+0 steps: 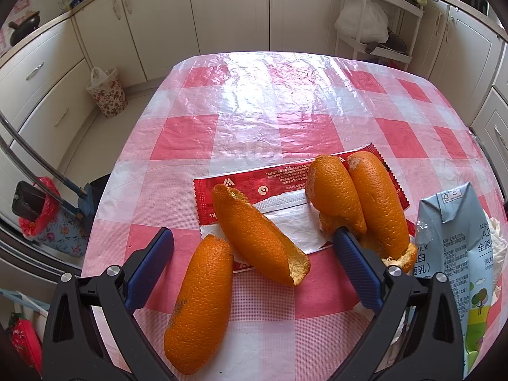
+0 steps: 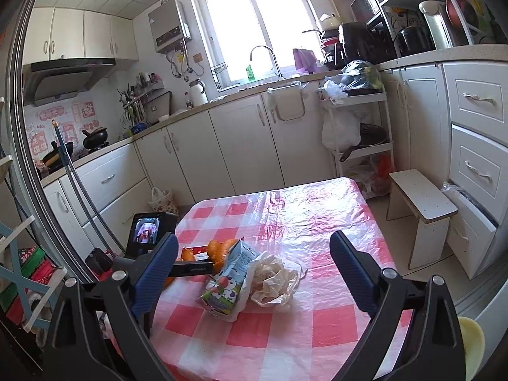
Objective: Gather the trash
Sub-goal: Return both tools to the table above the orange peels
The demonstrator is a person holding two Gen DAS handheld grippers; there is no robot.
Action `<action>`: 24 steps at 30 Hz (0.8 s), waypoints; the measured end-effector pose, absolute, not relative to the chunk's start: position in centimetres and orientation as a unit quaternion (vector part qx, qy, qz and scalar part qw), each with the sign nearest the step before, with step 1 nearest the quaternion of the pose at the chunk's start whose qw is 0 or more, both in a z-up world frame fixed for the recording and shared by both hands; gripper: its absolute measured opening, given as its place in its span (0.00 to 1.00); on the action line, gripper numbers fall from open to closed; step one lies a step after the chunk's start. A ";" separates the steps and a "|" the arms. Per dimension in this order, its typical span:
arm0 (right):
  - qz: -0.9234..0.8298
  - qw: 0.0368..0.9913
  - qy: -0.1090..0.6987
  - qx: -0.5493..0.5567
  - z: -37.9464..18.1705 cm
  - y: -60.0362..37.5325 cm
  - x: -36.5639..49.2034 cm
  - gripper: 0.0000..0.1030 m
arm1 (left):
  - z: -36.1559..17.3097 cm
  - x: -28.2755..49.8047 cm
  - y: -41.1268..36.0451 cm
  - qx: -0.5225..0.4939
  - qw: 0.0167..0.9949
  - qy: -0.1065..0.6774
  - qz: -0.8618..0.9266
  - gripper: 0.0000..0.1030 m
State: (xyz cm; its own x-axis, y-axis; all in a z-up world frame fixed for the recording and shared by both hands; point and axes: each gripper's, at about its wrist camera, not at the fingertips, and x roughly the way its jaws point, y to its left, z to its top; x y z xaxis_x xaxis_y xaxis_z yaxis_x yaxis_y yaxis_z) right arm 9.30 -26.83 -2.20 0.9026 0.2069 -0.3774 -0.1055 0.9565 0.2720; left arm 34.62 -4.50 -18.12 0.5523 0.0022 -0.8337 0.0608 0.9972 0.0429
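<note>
Several orange peels lie on the red-and-white checked table (image 1: pixel 254 101). One long peel (image 1: pixel 203 301) and a second peel (image 1: pixel 258 238) lie between my left gripper's (image 1: pixel 252 236) open fingers. Two more peels (image 1: pixel 358 197) lie by the right fingertip (image 1: pixel 344 238). A red snack wrapper (image 1: pixel 270 177) lies under them. A pale blue milk carton (image 1: pixel 457 263) stands at the right, lying tilted in the right wrist view (image 2: pixel 228 279) beside crumpled white paper (image 2: pixel 273 276). My right gripper (image 2: pixel 254 241) is open and empty above the table.
A floral waste basket (image 1: pixel 109 93) stands on the floor at the table's far left. Another bin with a red bag (image 1: pixel 44 219) stands at the near left. A white stool (image 2: pixel 422 209) and a shelf cart (image 2: pixel 358 133) stand to the right. Cabinets surround the table.
</note>
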 end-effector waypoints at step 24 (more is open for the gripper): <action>0.063 0.970 0.208 0.111 -2.3 -27.1 9.1 0.91 | -18.1 34.6 -4.5 0.033 0.880 0.473 -0.017 0.94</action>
